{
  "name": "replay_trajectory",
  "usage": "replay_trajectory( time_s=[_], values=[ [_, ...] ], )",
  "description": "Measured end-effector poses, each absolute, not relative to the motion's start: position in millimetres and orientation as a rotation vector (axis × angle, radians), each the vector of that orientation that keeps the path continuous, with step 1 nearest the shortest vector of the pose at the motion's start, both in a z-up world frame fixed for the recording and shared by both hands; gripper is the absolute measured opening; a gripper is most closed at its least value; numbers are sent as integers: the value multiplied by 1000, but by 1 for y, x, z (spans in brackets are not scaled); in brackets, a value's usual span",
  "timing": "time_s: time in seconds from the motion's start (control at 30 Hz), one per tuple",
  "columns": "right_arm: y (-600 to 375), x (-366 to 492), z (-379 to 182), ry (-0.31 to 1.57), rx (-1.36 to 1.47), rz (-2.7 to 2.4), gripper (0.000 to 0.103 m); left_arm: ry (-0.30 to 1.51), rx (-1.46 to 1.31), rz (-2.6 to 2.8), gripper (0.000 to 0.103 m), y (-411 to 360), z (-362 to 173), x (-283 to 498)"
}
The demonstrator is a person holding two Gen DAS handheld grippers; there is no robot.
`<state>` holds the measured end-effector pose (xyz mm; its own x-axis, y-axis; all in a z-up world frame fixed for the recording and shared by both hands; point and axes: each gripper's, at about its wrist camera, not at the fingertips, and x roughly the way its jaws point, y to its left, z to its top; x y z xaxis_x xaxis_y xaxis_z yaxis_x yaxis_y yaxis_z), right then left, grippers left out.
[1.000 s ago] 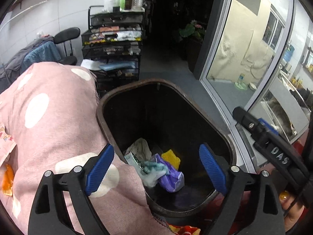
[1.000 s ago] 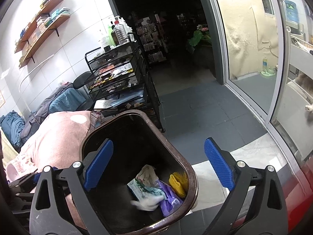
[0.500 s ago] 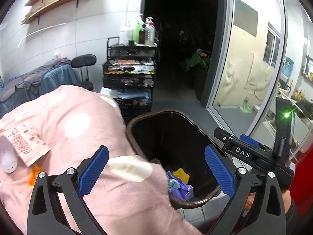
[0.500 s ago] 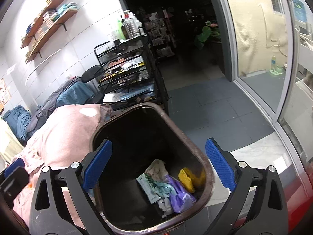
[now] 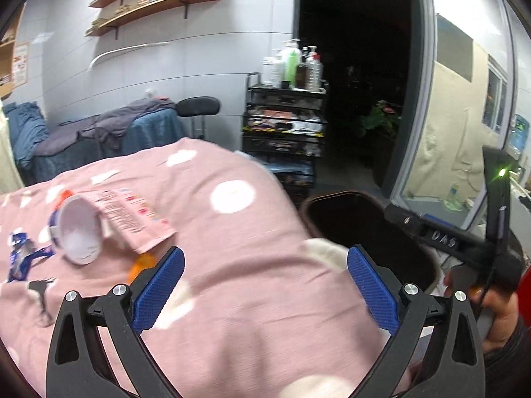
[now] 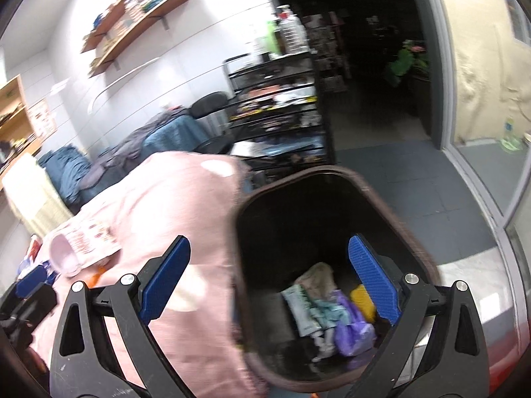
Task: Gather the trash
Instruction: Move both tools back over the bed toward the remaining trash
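A dark brown trash bin (image 6: pixel 335 179) stands beside a bed with a pink dotted blanket (image 5: pixel 232 265); the bin also shows in the left wrist view (image 5: pixel 345 195). Wrappers, a purple bag (image 6: pixel 351 331) and a yellow piece (image 6: pixel 363 300) lie in it. On the blanket lie a white cup (image 5: pixel 78 232), a printed paper wrapper (image 5: pixel 132 215), an orange scrap (image 5: pixel 141 263) and a blue wrapper (image 5: pixel 23 255). My left gripper (image 5: pixel 264 288) is open and empty above the blanket, right of the cup. My right gripper (image 6: pixel 268 278) is open and empty over the bin's left rim.
A black wire cart (image 5: pixel 285 126) with bottles on top stands behind the bed near a dark doorway. A chair with blue and grey clothes (image 5: pixel 109 129) is at the back left. A glass door (image 6: pixel 491 83) is at the right. Wall shelves (image 5: pixel 149 0) hang above.
My left gripper has swung left from over the bin to over the blanket, bringing the cup and wrappers into view. My right gripper has shifted slightly left over the bin; both stay open.
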<state>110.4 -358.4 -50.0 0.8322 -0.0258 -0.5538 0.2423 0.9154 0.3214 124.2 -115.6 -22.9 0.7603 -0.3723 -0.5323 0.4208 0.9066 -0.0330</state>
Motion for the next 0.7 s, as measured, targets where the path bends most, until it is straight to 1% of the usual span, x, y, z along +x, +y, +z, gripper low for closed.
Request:
replay_trajectory(
  time_s=[0.33,0.7],
  values=[
    [-269,139,-35,626,282,104,95,603,8,-255,97,-23,-32,130],
    [-173,170,-34,760,236,372,95,671,-74,43,97,113,-54,153]
  ],
)
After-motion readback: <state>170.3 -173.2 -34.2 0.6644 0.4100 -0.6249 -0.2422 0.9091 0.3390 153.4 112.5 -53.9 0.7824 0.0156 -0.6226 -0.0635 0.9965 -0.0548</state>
